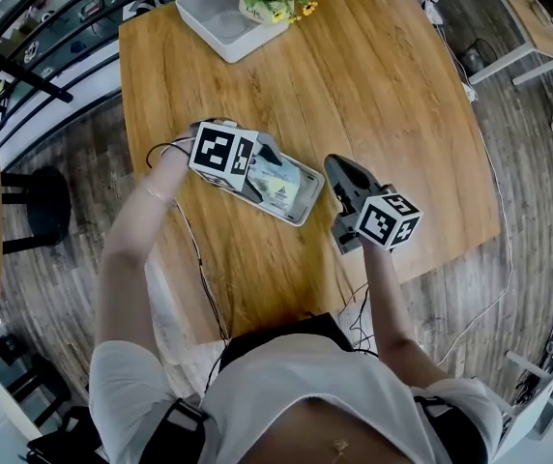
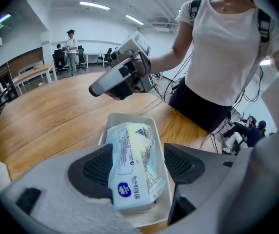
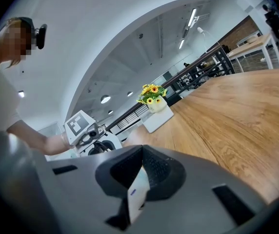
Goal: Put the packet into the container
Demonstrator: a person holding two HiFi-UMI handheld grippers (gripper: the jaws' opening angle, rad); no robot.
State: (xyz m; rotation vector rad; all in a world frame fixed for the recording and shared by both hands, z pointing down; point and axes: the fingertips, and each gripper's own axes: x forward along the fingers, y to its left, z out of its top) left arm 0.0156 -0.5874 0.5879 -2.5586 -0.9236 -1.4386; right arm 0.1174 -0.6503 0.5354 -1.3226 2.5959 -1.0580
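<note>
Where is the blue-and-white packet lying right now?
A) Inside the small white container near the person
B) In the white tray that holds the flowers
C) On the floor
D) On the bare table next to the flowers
A: the packet lies inside the white container, with the left tongs standing open on either side of it.

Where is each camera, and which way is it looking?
Head view: on the person's head, looking steeply down at the brown wooden table; both arms, left gripper and right gripper show.
Left gripper view: on that gripper, looking along its open jaws at the pale blue plastic packet in the white rectangular container; the person's torso shows.
Right gripper view: on that gripper, looking across the table toward yellow sunflowers; jaws pinch a thin white slip; the left arm shows.
Shared: each gripper view shows the other gripper.
</note>
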